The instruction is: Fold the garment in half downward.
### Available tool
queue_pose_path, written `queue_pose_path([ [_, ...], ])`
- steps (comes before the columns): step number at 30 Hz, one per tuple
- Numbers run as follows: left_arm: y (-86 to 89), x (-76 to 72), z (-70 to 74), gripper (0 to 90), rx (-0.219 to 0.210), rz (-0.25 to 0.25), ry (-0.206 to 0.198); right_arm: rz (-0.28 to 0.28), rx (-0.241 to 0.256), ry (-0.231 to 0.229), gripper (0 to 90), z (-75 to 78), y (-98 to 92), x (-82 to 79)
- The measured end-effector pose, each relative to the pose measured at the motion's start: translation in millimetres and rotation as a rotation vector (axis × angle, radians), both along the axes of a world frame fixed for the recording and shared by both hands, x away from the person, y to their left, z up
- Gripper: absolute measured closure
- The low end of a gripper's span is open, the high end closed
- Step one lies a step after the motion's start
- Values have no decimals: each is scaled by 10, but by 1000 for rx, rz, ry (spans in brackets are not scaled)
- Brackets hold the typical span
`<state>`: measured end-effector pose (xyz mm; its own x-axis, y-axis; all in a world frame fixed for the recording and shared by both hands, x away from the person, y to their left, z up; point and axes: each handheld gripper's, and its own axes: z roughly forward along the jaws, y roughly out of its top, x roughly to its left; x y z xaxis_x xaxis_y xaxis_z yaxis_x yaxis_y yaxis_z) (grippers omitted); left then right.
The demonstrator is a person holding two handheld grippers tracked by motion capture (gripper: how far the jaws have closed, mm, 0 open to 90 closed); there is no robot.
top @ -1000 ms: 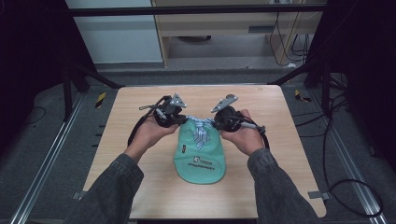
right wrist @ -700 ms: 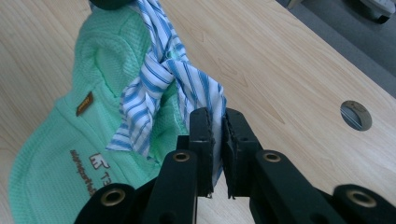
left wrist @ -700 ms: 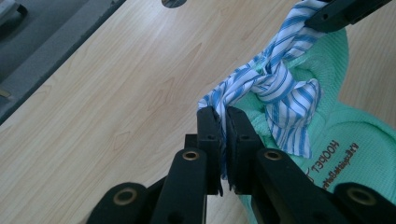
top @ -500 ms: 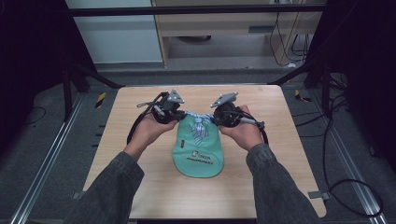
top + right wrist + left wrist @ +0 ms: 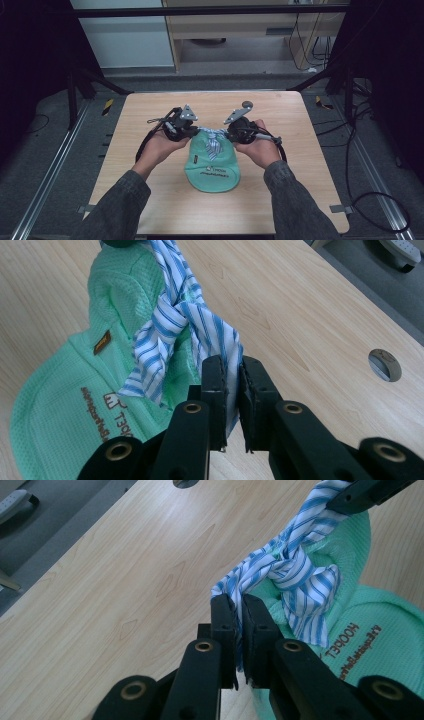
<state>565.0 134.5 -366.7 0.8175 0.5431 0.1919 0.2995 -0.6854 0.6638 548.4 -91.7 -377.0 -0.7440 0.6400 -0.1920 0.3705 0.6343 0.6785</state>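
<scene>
Two grips on one striped cloth point(image 5: 212, 141), knotted over green cap point(image 5: 212, 167) on surface point(image 5: 150, 200). Left gripper point(image 5: 239, 611) clamped on cap-left end; right gripper point(image 5: 231, 371) clamped opposite. Cloth axis between jaws; equally near.

Cap point(image 5: 212, 165): on my table point(image 5: 150, 200), in the middle, closer to the near edge.
Tie point(image 5: 214, 141): on the far part of the cap, knotted.
My left gripper point(image 5: 192, 132): left of the cap, on one tie end.
My right gripper point(image 5: 226, 133): right of the cap, on the other tie end.
</scene>
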Motion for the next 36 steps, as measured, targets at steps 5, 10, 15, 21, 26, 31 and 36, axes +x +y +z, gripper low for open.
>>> queue_pose_path([
  [5, 16, 84, 46, 853, -12, 21, -4, -7, 5, 1, 814, 38, 32, 61],
  [10, -4, 103, 96, 853, -9, 13, -18, -26, 3, -10, 821, 95, 22, 135],
  [15, -6, -6, 30, 851, 6, -7, -48, -9, -5, -15, 816, 53, 6, 75],
  [21, 2, -106, -103, 851, 19, -18, -59, 11, -15, -9, 813, -96, 18, -28],
  [26, 22, -154, -154, 851, 6, -26, -64, 17, -22, -19, 814, -141, 25, -95],
  [31, 32, -188, -199, 850, 12, -34, -71, 30, -22, -18, 813, -179, 17, -150],
  [36, 50, -202, -238, 849, 10, -34, -60, 40, -31, -19, 816, -190, 36, -175],
])
